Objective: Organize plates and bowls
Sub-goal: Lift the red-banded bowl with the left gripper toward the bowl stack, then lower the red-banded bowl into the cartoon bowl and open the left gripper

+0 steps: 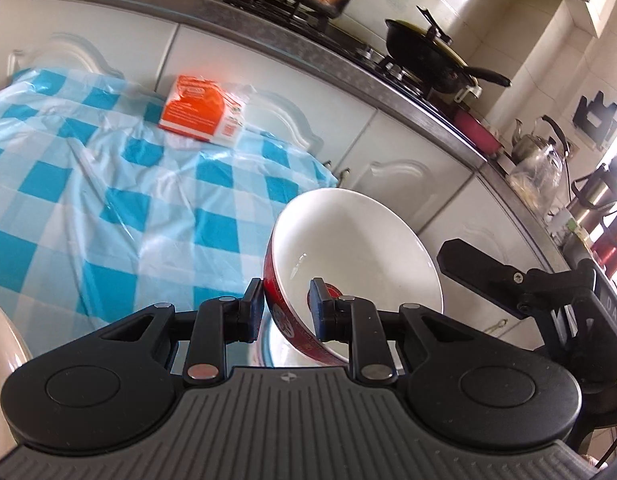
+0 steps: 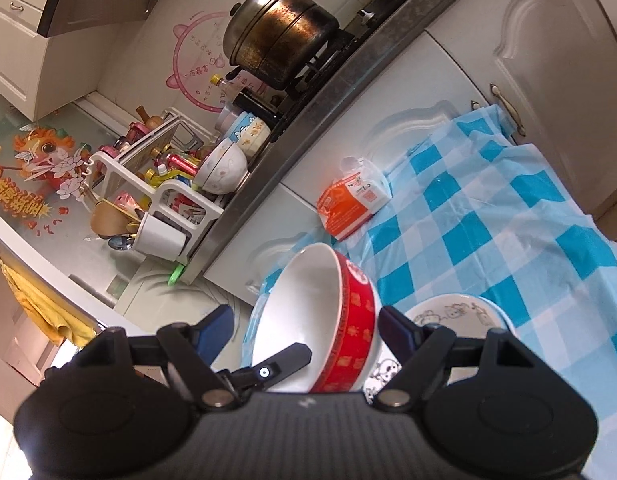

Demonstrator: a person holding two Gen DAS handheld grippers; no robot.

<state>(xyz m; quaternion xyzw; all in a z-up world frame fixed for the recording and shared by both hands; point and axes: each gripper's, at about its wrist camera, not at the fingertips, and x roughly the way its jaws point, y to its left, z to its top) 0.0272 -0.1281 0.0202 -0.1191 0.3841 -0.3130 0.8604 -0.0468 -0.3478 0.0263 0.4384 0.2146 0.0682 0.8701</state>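
Note:
A red bowl with a white inside (image 1: 356,248) is held tilted above the blue-checked tablecloth (image 1: 108,184). My left gripper (image 1: 286,304) is shut on its near rim, one finger outside, one inside. In the right wrist view the same red bowl (image 2: 320,312) sits between the wide-open fingers of my right gripper (image 2: 304,330), which do not touch it. A white bowl with cartoon prints (image 2: 456,314) rests on the cloth just right of it. The other gripper's finger (image 2: 284,360) shows at the bowl's lower edge.
An orange and white packet (image 1: 200,110) lies at the cloth's far edge against white cabinet doors. The counter above carries a steel steamer pot (image 2: 280,36), a black wok (image 1: 428,52) and a dish rack with bowls (image 2: 176,188). A pale plate edge (image 1: 4,344) shows at lower left.

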